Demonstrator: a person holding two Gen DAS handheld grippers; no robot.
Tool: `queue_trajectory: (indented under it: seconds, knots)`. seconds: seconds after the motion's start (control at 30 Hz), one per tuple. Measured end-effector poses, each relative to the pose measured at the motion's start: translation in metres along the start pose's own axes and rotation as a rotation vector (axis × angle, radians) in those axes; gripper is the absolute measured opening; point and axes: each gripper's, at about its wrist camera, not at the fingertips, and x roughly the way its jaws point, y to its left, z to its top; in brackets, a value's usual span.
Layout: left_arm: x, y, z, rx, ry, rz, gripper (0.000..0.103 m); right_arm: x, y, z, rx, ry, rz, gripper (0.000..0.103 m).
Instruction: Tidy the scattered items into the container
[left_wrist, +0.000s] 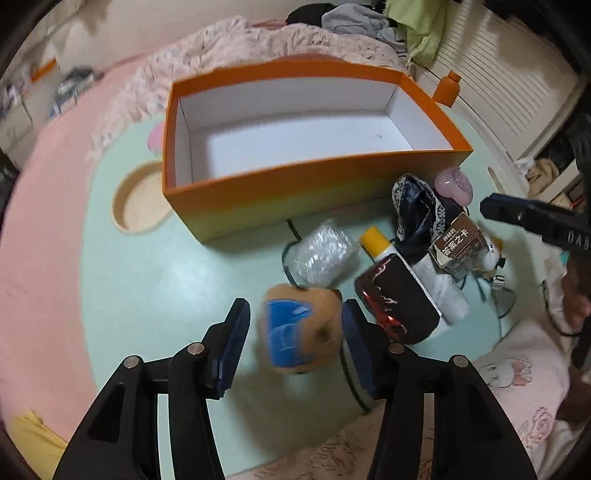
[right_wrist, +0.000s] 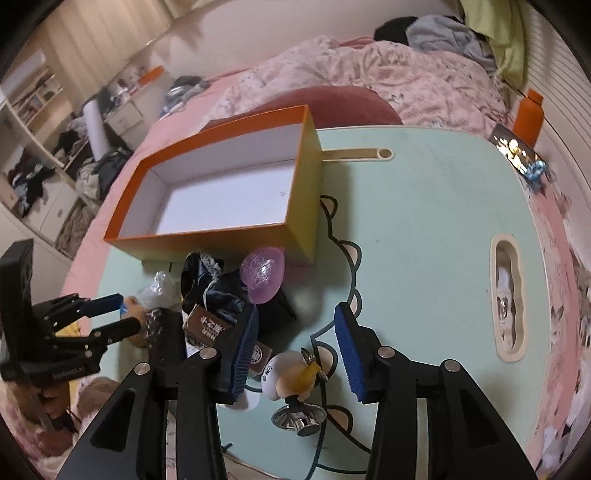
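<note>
An open orange box (left_wrist: 258, 206) with a white, empty inside stands on the mint table; it also shows in the right wrist view (right_wrist: 299, 221). My left gripper (left_wrist: 293, 325) is open around a tan plush toy with a blue patch (left_wrist: 299, 328), which sits between the fingers with a gap on its left side. My right gripper (right_wrist: 295, 350) is open and empty above a small duck figure (right_wrist: 291, 373). Beside them lie a bubble-wrap bundle (left_wrist: 321, 254), a yellow-capped bottle (left_wrist: 384, 254), a dark shiny pouch (left_wrist: 399, 302), a brown card box (left_wrist: 458, 243), dark lace cloth (left_wrist: 417, 206) and a pink translucent egg (right_wrist: 262, 275).
The mint table (right_wrist: 424, 240) has a cup hole (left_wrist: 140, 206) at left and a handle slot (right_wrist: 508, 299) at right. An orange bottle (right_wrist: 530, 114) and a phone (right_wrist: 515, 147) sit at the far right edge. A bed with blankets (right_wrist: 369, 81) lies behind.
</note>
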Motion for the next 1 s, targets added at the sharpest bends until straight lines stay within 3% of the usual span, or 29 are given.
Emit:
queue_trajectory:
  seconds: [0.1, 0.27, 0.37, 0.43, 0.53, 0.67, 0.8, 0.9, 1.0]
  knots:
    - [-0.016, 0.004, 0.004, 0.006, -0.075, -0.033, 0.053, -0.005, 0.003, 0.009, -0.004, -0.048, 0.017, 0.042]
    - [-0.043, 0.047, 0.013, -0.223, -0.259, -0.199, 0.054, 0.012, 0.008, 0.02, -0.015, -0.032, 0.029, 0.038]
    - [-0.055, 0.07, 0.014, -0.319, -0.395, -0.118, 0.054, 0.026, 0.0, 0.013, 0.004, 0.005, -0.007, 0.034]
    - [-0.055, 0.084, 0.018, -0.365, -0.429, -0.021, 0.056, 0.032, -0.007, 0.008, 0.013, 0.027, -0.026, 0.031]
    - [-0.042, 0.1, 0.026, -0.391, -0.392, -0.023, 0.057, 0.031, -0.018, 0.005, 0.034, 0.035, 0.0, 0.031]
    - [-0.023, 0.113, 0.032, -0.439, -0.34, -0.054, 0.057, 0.006, -0.03, 0.022, 0.081, -0.068, 0.086, 0.031]
    - [0.003, 0.112, 0.031, -0.484, -0.275, -0.185, 0.057, 0.005, -0.033, 0.049, 0.093, -0.091, 0.096, 0.039]
    - [0.016, 0.102, 0.035, -0.485, -0.259, -0.307, 0.057, 0.021, -0.034, 0.063, 0.119, -0.045, 0.175, 0.04]
    - [0.021, 0.096, 0.049, -0.47, -0.246, -0.3, 0.058, 0.026, -0.036, 0.07, 0.13, -0.05, 0.19, 0.04]
